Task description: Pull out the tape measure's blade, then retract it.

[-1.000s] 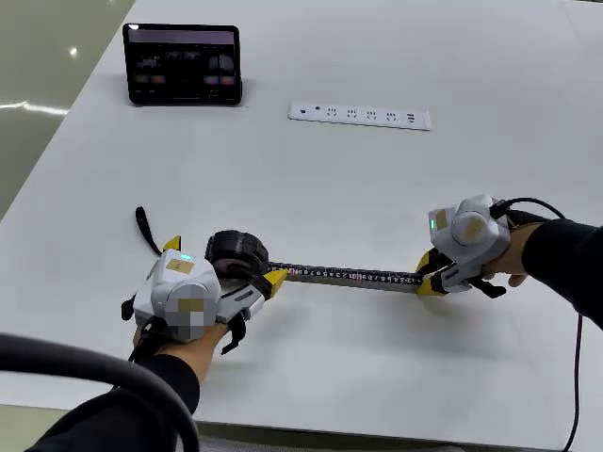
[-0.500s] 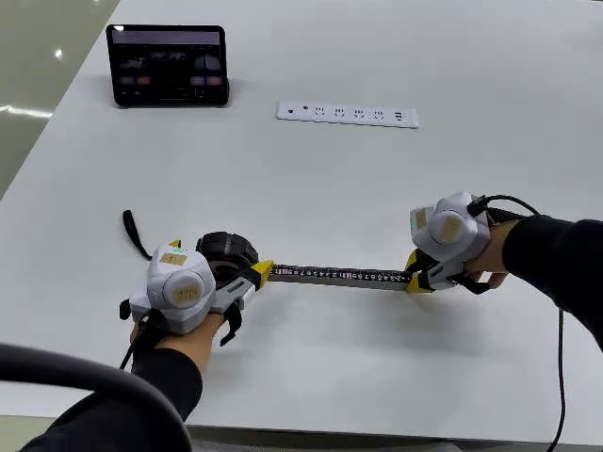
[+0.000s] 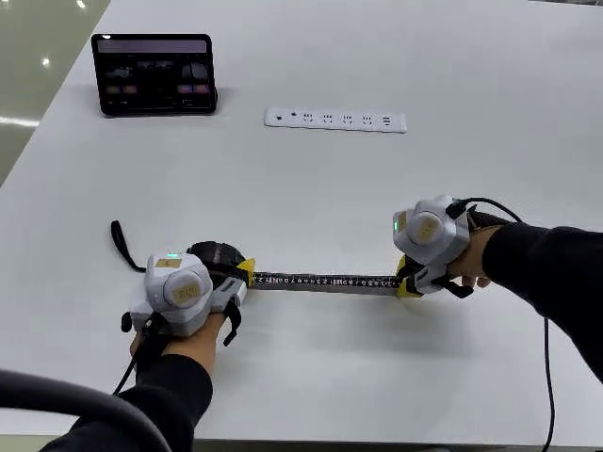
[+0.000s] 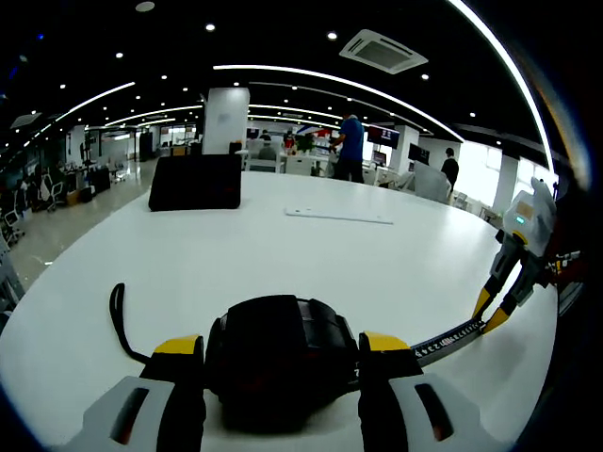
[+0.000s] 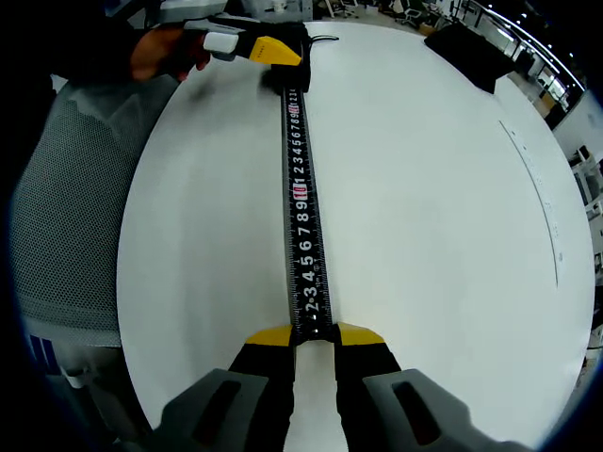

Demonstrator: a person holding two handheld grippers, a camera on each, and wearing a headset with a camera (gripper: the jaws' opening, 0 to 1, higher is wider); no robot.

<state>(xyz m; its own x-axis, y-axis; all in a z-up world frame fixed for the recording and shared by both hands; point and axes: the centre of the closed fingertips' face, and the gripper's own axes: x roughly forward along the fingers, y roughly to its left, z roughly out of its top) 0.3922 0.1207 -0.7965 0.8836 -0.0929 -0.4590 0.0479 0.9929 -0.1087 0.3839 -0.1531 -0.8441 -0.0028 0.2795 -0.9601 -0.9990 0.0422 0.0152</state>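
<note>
Left gripper (image 4: 283, 347) clamps case (image 3: 215, 257); right gripper (image 5: 314, 336) clamps blade (image 5: 300, 188) tip; blade runs straight from case to right jaws.

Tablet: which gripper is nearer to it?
Left. The left gripper, clamping the tape case, sits before the tablet; the right gripper, at the blade tip, is farther aside.

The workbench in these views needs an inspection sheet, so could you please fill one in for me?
Surface: white table, clean where visible.
Job's things: tape measure on the table, blade drawn out, strap trailing left.
Clutter: tablet standing far left; power strip lying flat.
Grippers: left gripper shut on the tape measure; right gripper shut on the blade's tip.
Cables: black cable from the right gripper along the sleeve.
Surroundings: open office, ceiling lights, people far off.
</note>
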